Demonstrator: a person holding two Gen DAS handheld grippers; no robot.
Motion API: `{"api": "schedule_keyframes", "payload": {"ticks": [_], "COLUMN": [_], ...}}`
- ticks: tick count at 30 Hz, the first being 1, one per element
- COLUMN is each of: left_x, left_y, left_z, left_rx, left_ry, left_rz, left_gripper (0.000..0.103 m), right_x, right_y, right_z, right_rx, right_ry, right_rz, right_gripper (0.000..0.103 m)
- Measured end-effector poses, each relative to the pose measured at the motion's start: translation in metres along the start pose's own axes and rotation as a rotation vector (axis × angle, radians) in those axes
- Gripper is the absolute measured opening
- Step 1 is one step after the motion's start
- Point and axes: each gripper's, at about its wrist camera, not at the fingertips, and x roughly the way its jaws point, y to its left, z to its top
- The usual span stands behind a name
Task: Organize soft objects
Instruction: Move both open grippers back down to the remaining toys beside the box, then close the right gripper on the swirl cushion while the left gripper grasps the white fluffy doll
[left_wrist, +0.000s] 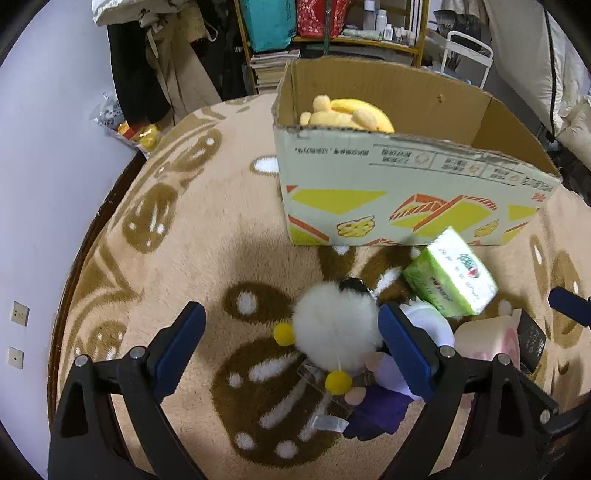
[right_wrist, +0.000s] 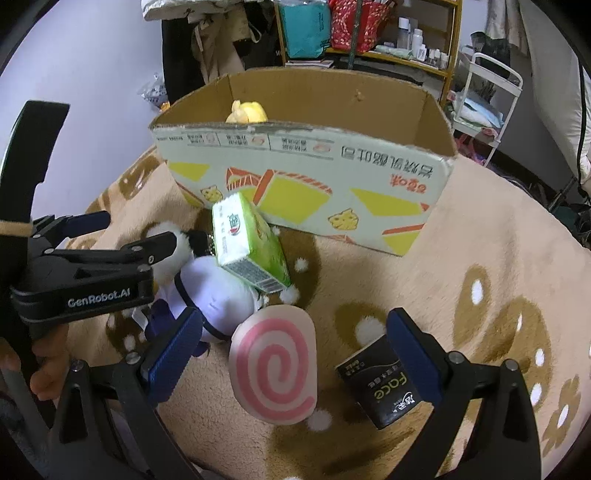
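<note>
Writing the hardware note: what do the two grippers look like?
Both match: the left gripper and right gripper have black plastic bodies with silver pivot screws and blue ribbed finger pads. The right view shows white "GenRobot.AI" lettering on the left unit's side. No cables or sleeves visible.

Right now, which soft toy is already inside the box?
The yellow plush; it lies inside the cardboard box, while the others lie outside on the blanket.

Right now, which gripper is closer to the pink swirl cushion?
Right. The right gripper has its open fingers either side of the round pink-and-white swirl cushion. The left gripper sits further left, open around the fluffy white plush toy, with the cushion outside its right finger.
</note>
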Motion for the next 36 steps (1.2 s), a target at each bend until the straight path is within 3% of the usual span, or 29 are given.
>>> {"api": "schedule_keyframes", "payload": {"ticks": [14, 31, 34, 36], "left_x": [0.028, 0.039, 0.042, 0.043], "left_y": [0.007, 0.018, 0.02, 0.021], "left_z": [0.002, 0.003, 0.003, 0.003], "left_rx": [-0.072, -0.1, -0.103, -0.112], "left_ry": [0.095, 0.115, 0.115, 0.122], "left_rz": [-0.048, -0.048, -0.068, -0.105], "left_gripper": [0.093, 0.093, 0.087, 0.079], "right_x": [0.022, 0.038, 0.038, 0.036], "right_y": [-0.007, -0.001, -0.002, -0.004], "right_z": [-0.002, -0.005, -0.005, -0.006], "right_rx": [0.014, 0.006, 0.011, 0.009], "right_ry": [0.082, 0.131, 0.129, 0.128], "right_rz": [-0.008, -0.026, -0.027, -0.013], "right_gripper": [0.103, 0.103, 0.102, 0.093]}}
